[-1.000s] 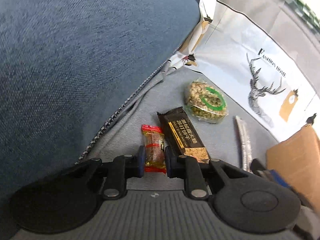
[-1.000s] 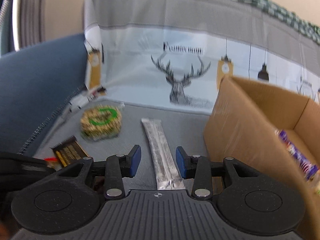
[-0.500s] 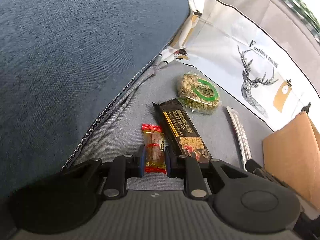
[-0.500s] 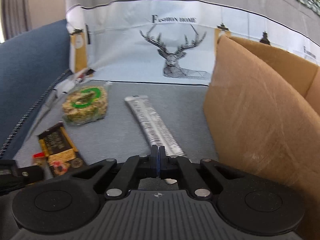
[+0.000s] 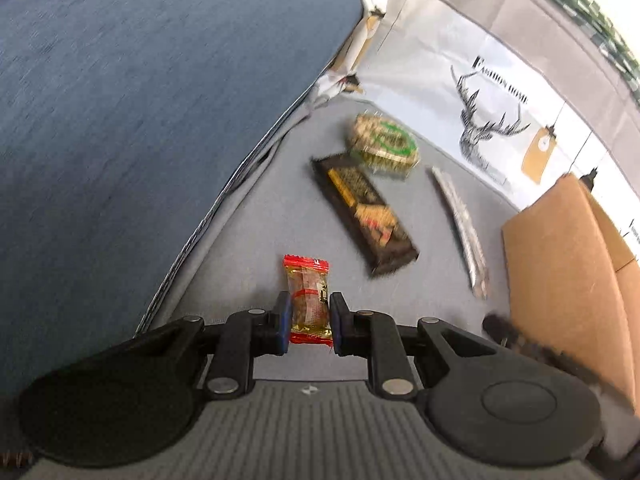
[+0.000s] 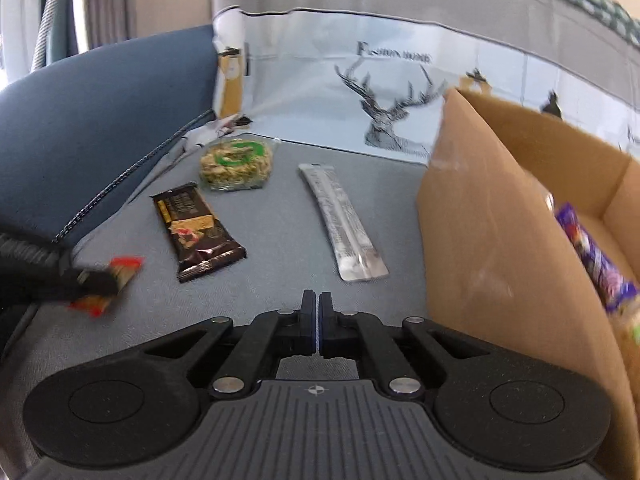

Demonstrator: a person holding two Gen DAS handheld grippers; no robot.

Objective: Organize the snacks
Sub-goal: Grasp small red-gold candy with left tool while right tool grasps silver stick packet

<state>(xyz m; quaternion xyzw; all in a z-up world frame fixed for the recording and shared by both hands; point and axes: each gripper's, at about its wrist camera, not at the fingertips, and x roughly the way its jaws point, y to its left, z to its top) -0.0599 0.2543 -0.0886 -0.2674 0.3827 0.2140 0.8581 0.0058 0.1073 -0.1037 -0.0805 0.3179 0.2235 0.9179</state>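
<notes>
Left gripper point(image 5: 308, 322) clenched red candy point(image 5: 309, 294); right gripper point(image 6: 319, 326) clenched empty; three snacks left outside cardboard box point(image 6: 492, 216).

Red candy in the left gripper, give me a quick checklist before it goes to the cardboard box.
1. Grip on the red candy: ok; the left gripper is shut on its lower half.
2. Candy lifted off the grey cover: cannot tell; both views are blurred there.
3. Cardboard box open at the top: ok; a purple packet already lies inside.
4. Right gripper clear of the way: not ok; it is shut and empty, and sits between the candy and the box.
5. Snacks left on the cover: the dark bar, round nut snack and silver stick pack lie apart, none in the box yet.
</notes>
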